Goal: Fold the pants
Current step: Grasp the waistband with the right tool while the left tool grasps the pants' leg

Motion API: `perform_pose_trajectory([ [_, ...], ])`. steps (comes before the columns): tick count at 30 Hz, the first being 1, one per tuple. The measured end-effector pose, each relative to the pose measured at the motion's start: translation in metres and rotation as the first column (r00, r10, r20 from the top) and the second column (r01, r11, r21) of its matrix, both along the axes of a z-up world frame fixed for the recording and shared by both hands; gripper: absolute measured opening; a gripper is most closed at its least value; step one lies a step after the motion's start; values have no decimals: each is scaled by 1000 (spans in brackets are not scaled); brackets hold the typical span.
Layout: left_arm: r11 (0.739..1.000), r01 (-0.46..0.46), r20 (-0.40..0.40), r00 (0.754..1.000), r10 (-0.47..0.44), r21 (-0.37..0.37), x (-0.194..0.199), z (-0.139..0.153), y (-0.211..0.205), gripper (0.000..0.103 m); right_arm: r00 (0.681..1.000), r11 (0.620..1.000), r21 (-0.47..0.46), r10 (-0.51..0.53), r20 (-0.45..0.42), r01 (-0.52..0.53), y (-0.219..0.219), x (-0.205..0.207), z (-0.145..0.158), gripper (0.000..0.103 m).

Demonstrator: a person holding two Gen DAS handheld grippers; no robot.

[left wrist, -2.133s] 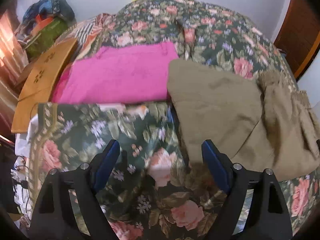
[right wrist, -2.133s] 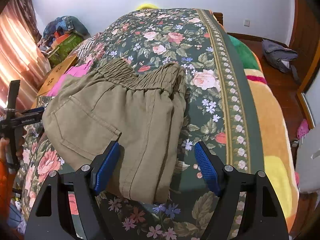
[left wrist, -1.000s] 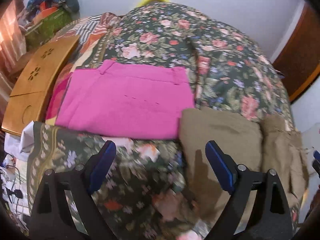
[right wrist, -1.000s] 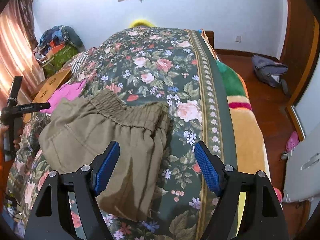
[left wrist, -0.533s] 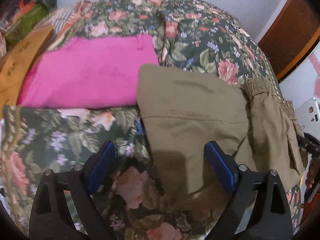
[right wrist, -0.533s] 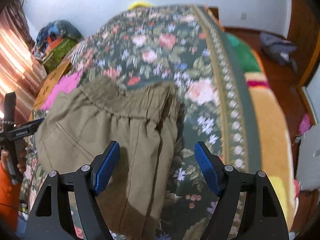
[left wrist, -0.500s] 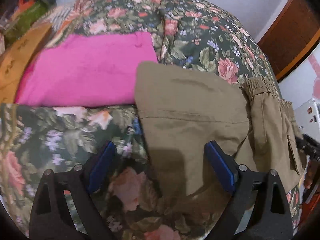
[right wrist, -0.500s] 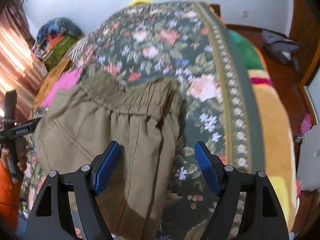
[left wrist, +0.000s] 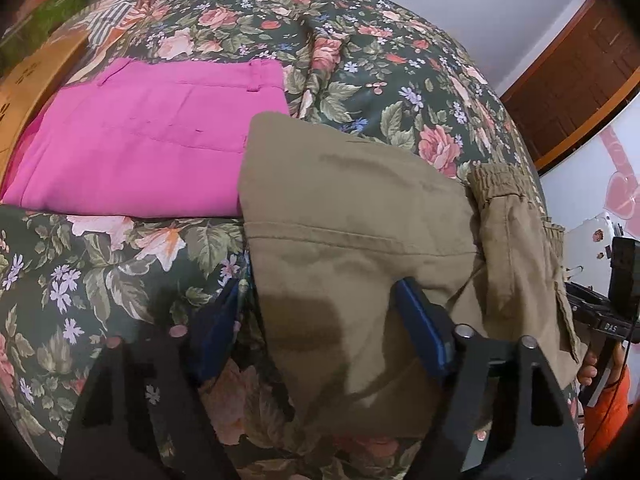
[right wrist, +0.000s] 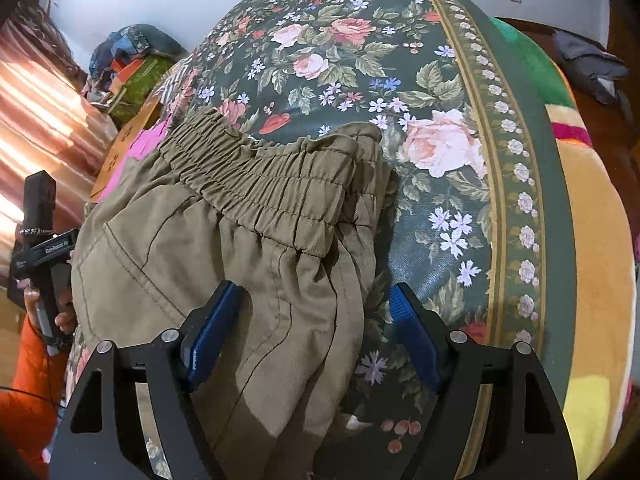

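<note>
Olive-khaki pants (left wrist: pixel 360 216) lie folded on the floral bedspread (left wrist: pixel 120 280); their elastic waistband (right wrist: pixel 256 176) faces the far side in the right wrist view. My left gripper (left wrist: pixel 320 320) is open, low over the near folded edge of the pants, its jaws straddling the cloth. My right gripper (right wrist: pixel 308 320) is open, low over the pants (right wrist: pixel 240 264) just below the waistband, the cloth lying between its jaws. Neither holds anything.
Folded pink pants (left wrist: pixel 140 144) lie left of the khaki pair. A wooden board (left wrist: pixel 24 80) sits at the bed's left edge. A green-and-orange blanket (right wrist: pixel 592 240) hangs on the bed's right side. Clutter (right wrist: pixel 132 64) is piled by the curtain.
Both grippers have dropped lower and closer to the khaki pants. The left one has shifted right so its jaws now straddle the fold's edge.
</note>
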State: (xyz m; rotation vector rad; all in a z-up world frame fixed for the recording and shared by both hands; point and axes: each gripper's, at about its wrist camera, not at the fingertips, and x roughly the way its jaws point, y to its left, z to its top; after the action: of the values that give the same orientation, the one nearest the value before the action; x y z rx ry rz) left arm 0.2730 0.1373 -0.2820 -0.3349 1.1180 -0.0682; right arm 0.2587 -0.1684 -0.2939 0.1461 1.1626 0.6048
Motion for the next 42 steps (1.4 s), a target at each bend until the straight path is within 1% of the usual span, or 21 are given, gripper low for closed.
perform_pose_trajectory([
  [2, 1000, -1, 2, 1000, 1, 4, -2, 1, -1, 70, 1000, 1000, 25, 16, -1, -16, 0, -1, 1, 55],
  [3, 1000, -5, 2, 1000, 4, 5, -3, 2, 0, 66, 1000, 999, 37, 18, -5, -18, 0, -1, 2, 55],
  [5, 1000, -7, 2, 1000, 7, 11, -5, 4, 0, 58, 1000, 999, 37, 24, 4, -24, 3, 0, 3, 50],
  [7, 1000, -6, 4, 1000, 6, 23, -8, 6, 1, 46, 1000, 999, 34, 23, 14, -24, 4, 0, 4, 46],
  [8, 999, -1, 7, 1000, 1, 32, -9, 8, 1, 43, 1000, 999, 34, 22, 19, -22, 5, 1, 4, 43],
  [9, 999, 2, 11, 1000, -3, 43, -10, 9, 2, 38, 1000, 999, 35, 19, 21, -19, 5, 2, 5, 41],
  [10, 999, 2, 13, 1000, -3, 46, -11, 10, 3, 34, 1000, 999, 35, 15, 24, -16, 6, 4, 6, 38],
  [14, 998, -8, 14, 1000, 8, 59, -14, 14, 5, 28, 998, 999, 38, 10, 59, -12, 7, 5, 12, 28],
  [17, 996, -13, 24, 1000, 11, 84, -19, 21, 4, 21, 997, 998, 54, 9, 81, -13, 4, 3, 19, 17],
  [20, 994, -15, 33, 999, 12, 109, -27, 27, 4, 15, 995, 997, 77, 17, 98, -25, 2, 2, 28, 14],
  [21, 994, -13, 36, 999, 9, 109, -31, 29, 4, 15, 994, 997, 76, 23, 105, -31, 3, 2, 30, 14],
  [22, 996, 1, 40, 999, -5, 86, -34, 31, 3, 13, 993, 997, 71, 28, 113, -36, 5, 2, 32, 14],
  [23, 998, 17, 39, 999, -20, 60, -36, 31, 2, 13, 992, 997, 63, 34, 120, -41, 6, 0, 33, 13],
  [24, 998, 31, 32, 999, -33, 55, -37, 31, 0, 13, 991, 997, 54, 40, 124, -47, 7, -1, 34, 13],
  [27, 994, 47, 12, 999, -49, 101, -35, 26, -7, 13, 992, 998, 48, 41, 120, -47, 10, 4, 30, 13],
  [29, 996, 43, -11, 999, -42, 82, -31, 20, -7, 20, 993, 998, 47, 34, 116, -40, 8, 7, 29, 13],
  [31, 997, 29, -10, 1000, -28, 67, -28, 16, -6, 39, 993, 999, 42, 30, 116, -35, 6, 13, 27, 13],
  [34, 999, 28, -12, 1000, -27, 20, -21, 10, -1, 47, 992, 999, 23, 27, 121, -30, 6, 23, 23, 14],
  [38, 1000, 21, -14, 1000, -21, -22, -7, 5, 5, 50, 997, 999, 42, 13, 75, -16, 1, 32, 17, 22],
  [40, 999, 28, -7, 1000, -28, -21, 0, 4, 4, 50, 998, 999, 41, 15, 67, -17, -1, 33, 17, 24],
  [42, 999, 41, 2, 999, -41, -12, 7, 4, 1, 52, 998, 999, 21, 25, 66, -27, 0, 33, 15, 31],
])
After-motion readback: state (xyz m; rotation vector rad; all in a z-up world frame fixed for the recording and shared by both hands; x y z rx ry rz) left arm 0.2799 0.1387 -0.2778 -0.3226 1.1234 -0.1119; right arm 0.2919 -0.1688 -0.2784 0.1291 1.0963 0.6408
